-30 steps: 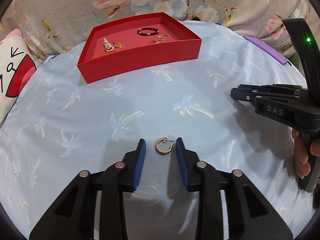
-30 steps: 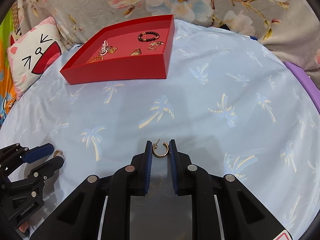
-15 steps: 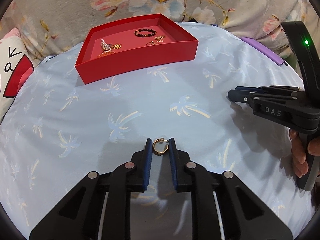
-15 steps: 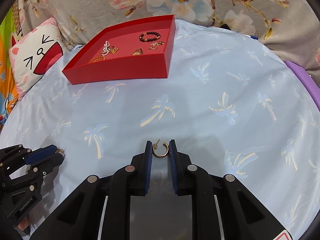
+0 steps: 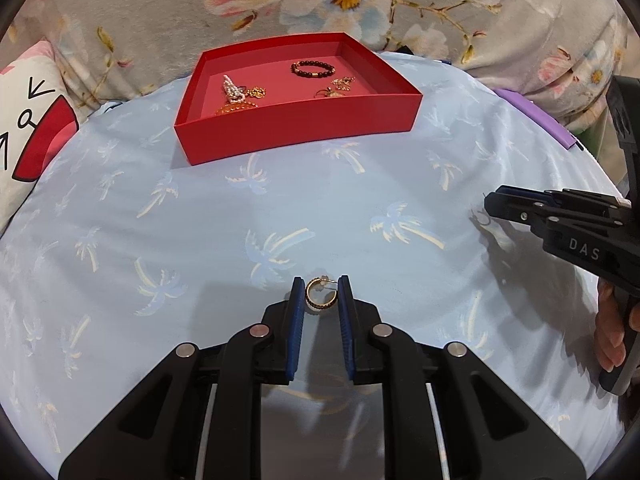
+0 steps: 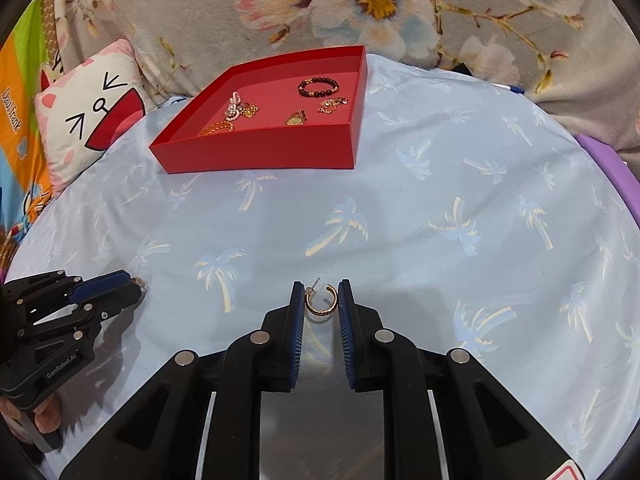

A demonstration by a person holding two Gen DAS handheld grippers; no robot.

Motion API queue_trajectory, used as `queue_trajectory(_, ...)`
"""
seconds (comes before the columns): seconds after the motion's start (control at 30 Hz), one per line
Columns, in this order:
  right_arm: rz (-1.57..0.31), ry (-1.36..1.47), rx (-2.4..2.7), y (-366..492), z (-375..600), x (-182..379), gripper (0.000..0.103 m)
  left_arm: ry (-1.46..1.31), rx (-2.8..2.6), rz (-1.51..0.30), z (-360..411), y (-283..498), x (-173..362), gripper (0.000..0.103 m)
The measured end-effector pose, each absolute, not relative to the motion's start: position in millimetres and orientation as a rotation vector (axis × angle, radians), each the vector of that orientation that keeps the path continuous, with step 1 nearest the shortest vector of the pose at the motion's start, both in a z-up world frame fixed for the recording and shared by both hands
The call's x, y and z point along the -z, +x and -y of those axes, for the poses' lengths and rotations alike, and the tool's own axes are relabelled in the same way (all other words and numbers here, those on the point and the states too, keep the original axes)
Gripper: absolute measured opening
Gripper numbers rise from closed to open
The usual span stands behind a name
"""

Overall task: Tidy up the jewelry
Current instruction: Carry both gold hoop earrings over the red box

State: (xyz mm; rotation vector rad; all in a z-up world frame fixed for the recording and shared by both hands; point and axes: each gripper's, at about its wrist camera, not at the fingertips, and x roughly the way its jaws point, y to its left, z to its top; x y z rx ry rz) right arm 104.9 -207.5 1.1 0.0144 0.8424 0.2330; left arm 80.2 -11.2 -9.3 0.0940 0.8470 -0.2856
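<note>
A gold hoop earring (image 5: 320, 307) sits between the blue pads of my left gripper (image 5: 320, 286), which is shut on it just above the pale blue palm-print cloth (image 5: 200, 240). My right gripper (image 6: 320, 290) is shut on a matching gold hoop earring (image 6: 320, 313). Each gripper shows in the other's view: the right gripper (image 5: 490, 204) at the right edge, the left gripper (image 6: 134, 286) at the lower left. The red tray (image 5: 296, 136) stands at the far side of the cloth and holds a dark beaded bracelet (image 5: 312, 69) and several gold and pearl pieces.
A cat-face cushion (image 6: 92, 112) lies left of the tray, with a bright printed cushion (image 6: 20, 120) beyond it. A grey floral blanket (image 5: 320, 0) rises behind. A purple edge (image 5: 532, 116) borders the cloth at the right. A person's fingers (image 5: 612, 332) grip the right handle.
My left gripper's jaws have come together onto the hoop earring that lay between them. The right gripper has kept its grip and its place.
</note>
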Motion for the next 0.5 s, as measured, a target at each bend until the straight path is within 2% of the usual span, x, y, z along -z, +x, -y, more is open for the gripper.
queue_trajectory(0.5, -0.860, -0.008, -0.257, 99, 192, 2, 0.016, 0.103, 0.268, -0.848, 8, 81, 13, 0.016)
